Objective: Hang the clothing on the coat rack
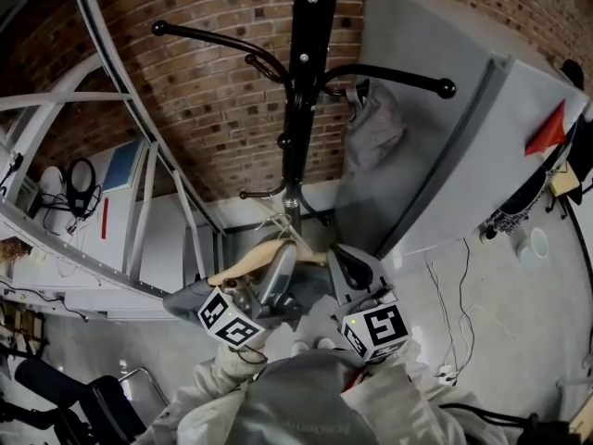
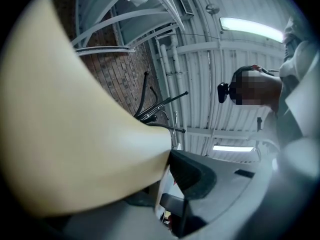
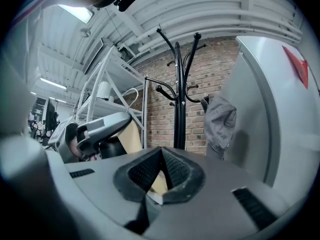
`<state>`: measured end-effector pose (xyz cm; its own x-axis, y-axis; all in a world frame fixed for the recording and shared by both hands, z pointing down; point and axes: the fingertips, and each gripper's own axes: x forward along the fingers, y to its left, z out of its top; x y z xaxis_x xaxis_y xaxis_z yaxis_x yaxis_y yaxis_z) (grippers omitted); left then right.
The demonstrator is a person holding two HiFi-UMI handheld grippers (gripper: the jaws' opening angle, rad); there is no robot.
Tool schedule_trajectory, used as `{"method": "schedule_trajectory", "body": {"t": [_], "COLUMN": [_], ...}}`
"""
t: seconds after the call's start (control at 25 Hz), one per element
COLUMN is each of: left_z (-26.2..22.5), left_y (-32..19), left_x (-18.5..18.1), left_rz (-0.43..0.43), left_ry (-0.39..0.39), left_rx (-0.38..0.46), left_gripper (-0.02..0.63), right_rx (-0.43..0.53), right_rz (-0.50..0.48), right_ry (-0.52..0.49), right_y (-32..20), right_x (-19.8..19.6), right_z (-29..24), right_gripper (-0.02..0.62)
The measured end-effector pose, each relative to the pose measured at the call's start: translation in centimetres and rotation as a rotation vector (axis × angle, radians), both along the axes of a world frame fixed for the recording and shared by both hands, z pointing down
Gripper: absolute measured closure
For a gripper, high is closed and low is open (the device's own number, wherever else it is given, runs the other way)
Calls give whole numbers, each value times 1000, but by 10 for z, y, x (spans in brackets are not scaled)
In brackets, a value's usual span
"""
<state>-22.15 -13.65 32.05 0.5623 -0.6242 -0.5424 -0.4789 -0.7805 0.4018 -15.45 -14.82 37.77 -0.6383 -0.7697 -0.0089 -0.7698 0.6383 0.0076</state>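
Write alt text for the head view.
The left claw and right claw hold a wooden hanger in front of a black coat rack by a brick wall. A grey garment hangs from a hook on the rack's right.

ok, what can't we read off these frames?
- Head view: the rack has its top cut off by the upper edge, and its base is behind the left claw and right claw.
- Left gripper view: the hanger, blurred right at the lens, covers one jaw of the left claw.
- All views: whether the hanger carries anything; the claws block what is below it.
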Motion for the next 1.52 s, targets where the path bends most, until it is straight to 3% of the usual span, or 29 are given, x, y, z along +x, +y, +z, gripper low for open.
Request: {"method": "schedule_trajectory", "body": {"t": [0.8, 1.52], "left_z": [-19, -52], "left_y": [-40, -77], "left_x": [20, 5], "left_rz": [-7, -10], "left_ry": [12, 12], "left_rx": [8, 73], "left_gripper": [509, 509], "right_rx": [64, 49], "right_rz": [54, 38], "right_ry": [-13, 7], "right_y": [-30, -53], "right_x": [43, 25], "right_z": [-26, -17], "right_gripper": [571, 571]}}
